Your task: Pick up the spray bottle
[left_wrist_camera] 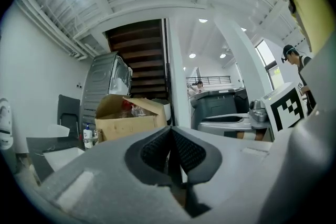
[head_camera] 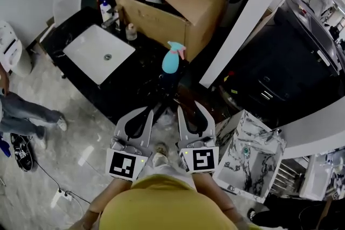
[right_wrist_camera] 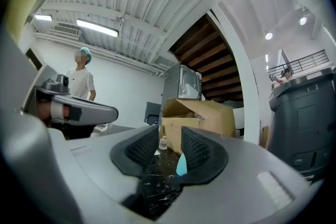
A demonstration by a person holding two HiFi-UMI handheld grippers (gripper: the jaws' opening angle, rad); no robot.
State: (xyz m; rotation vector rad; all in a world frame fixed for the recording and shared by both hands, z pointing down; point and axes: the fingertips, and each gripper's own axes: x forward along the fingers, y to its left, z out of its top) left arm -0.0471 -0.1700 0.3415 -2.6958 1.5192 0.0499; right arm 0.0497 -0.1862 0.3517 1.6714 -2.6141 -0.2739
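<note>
1. Spray bottle (head_camera: 172,61): teal body, pink trigger. It stands upright on the black counter (head_camera: 137,86), just in front of the box (head_camera: 180,0), with neither gripper touching it.
2. Right gripper (head_camera: 193,113): held level, short of the bottle and aimed toward it. Jaws are released and apart, with nothing between the pads. In the right gripper view the bottle (right_wrist_camera: 181,165) shows farther off, partly behind one pad.
3. Left gripper (head_camera: 152,111): just beside the right one, also level. Jaws are clenched together on nothing.
4. Sink (head_camera: 81,54): white basin set in the counter, left of the bottle and well apart from it.
5. Small bottle (head_camera: 131,32): stands by the box's left corner.
</note>
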